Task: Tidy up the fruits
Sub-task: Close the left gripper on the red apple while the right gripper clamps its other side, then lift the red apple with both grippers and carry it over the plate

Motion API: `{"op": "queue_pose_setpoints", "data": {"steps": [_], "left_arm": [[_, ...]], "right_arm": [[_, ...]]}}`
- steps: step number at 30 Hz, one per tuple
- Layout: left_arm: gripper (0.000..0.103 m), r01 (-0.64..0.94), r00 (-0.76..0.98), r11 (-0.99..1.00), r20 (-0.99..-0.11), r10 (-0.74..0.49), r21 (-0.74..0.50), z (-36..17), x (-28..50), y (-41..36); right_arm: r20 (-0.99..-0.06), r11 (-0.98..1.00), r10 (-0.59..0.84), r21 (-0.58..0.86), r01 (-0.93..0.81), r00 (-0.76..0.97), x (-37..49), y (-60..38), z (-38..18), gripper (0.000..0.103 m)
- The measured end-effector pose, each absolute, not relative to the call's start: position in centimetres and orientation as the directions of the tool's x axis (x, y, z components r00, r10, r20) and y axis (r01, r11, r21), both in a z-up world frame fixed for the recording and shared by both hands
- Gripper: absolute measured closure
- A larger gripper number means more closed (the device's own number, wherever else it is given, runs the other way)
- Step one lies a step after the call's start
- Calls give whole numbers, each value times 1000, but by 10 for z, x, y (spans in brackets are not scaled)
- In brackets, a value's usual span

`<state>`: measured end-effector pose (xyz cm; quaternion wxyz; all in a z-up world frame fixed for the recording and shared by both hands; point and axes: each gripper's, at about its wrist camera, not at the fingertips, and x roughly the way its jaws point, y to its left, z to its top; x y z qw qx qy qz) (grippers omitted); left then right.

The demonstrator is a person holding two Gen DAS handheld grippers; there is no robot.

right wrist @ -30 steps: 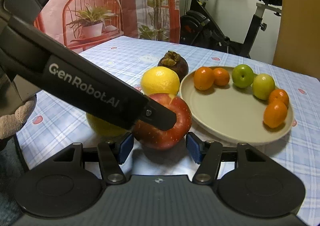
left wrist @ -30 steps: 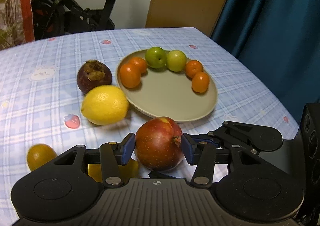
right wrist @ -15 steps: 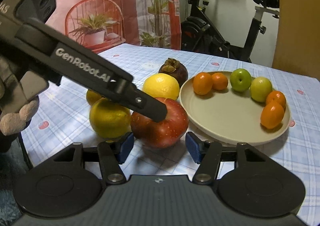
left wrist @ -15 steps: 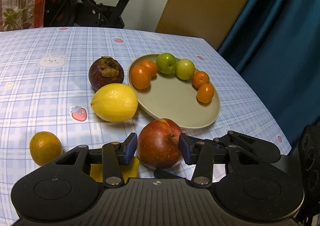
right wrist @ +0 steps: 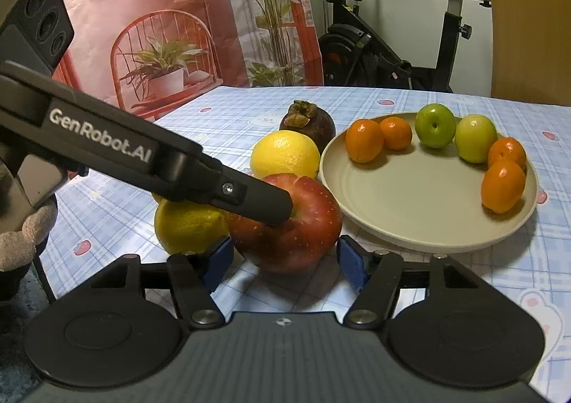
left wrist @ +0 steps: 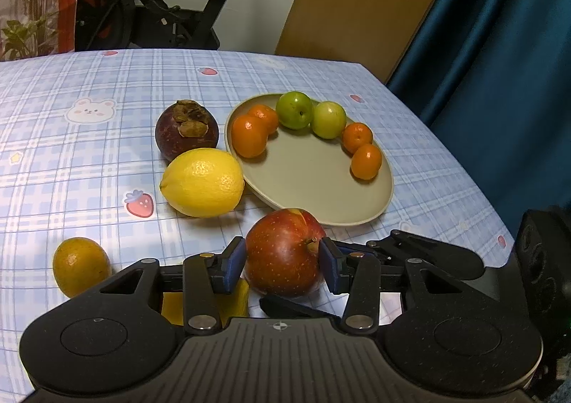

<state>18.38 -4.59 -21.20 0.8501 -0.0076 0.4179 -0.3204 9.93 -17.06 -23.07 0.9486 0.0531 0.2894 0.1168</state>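
Left wrist: left gripper (left wrist: 282,262) clamped on apple (left wrist: 283,251), just short of plate (left wrist: 314,185); could roll out, grip being across the round sides.

Right wrist: right gripper (right wrist: 285,262) spread wide around apple (right wrist: 285,221), untouching; risks bumping lemon (right wrist: 284,153).

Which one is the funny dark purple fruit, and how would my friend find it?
Start at the big beige plate on the checked tablecloth. Just off its left rim, behind the yellow lemon, sits the mangosteen. It is the only dark purple fruit, round, with a dry brown leafy cap on top, while its neighbours are yellow, orange, green or red.
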Motion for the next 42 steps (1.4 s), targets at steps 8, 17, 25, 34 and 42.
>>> {"op": "queue_pose_setpoints", "data": {"steps": [8,17,25,34,42], "left_arm": [[56,552,462,800,-712,-529,-235,-207,174,-52],[54,550,460,803,-719,-521,-230,-211,174,-54],[48,568,434,788,-727,-532,-238,-214,180,-56],[46,583,439,786,-734,-518,-206,-217,185,-61],[45,630,445,758,-719,-533,-172,-205,176,-69]], "right_arm": [[-506,972,232,139,-187,831,84,-168,-219,49],[-514,979,203,86,-185,833,84,-161,-216,50],[-529,971,238,149,-187,815,98,-168,-228,38],[-526,957,279,220,-189,803,110,-176,-233,34],[-522,967,242,200,-158,818,99,-176,-219,35]]}}
